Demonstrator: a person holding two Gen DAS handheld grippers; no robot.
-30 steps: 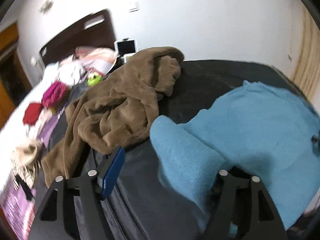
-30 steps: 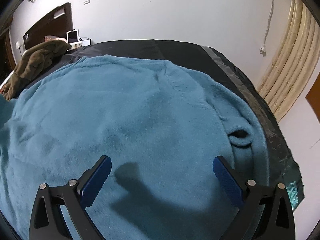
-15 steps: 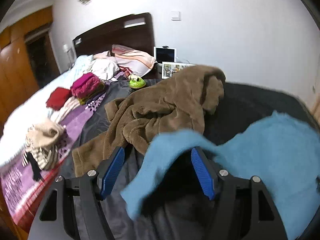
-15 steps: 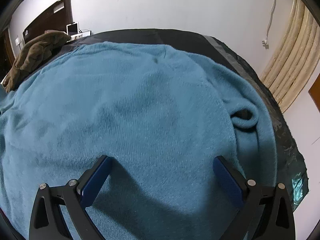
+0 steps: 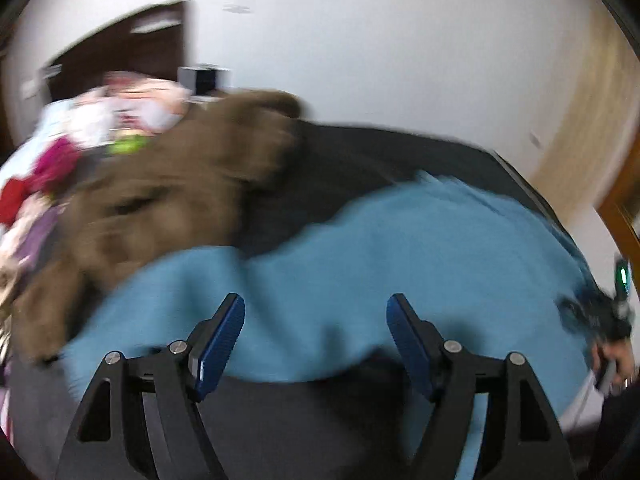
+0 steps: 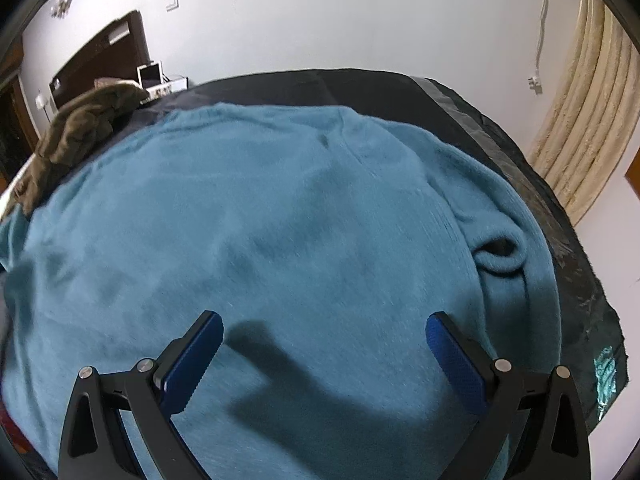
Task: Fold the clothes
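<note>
Only from the right: sweater cuff (image 6: 498, 254), curtain (image 6: 588, 100).

Teal sweater (image 6: 304, 216), brown fleece garment (image 5: 168, 184), dark cover (image 6: 304, 84)

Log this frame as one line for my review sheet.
task: fold clothes | blue sweater: spread flat on dark bed cover | left gripper: open | right gripper: open

One blue sweater (image 6: 280, 240), one brown garment (image 5: 168, 200), two grippers, one headboard (image 6: 100, 60).
</note>
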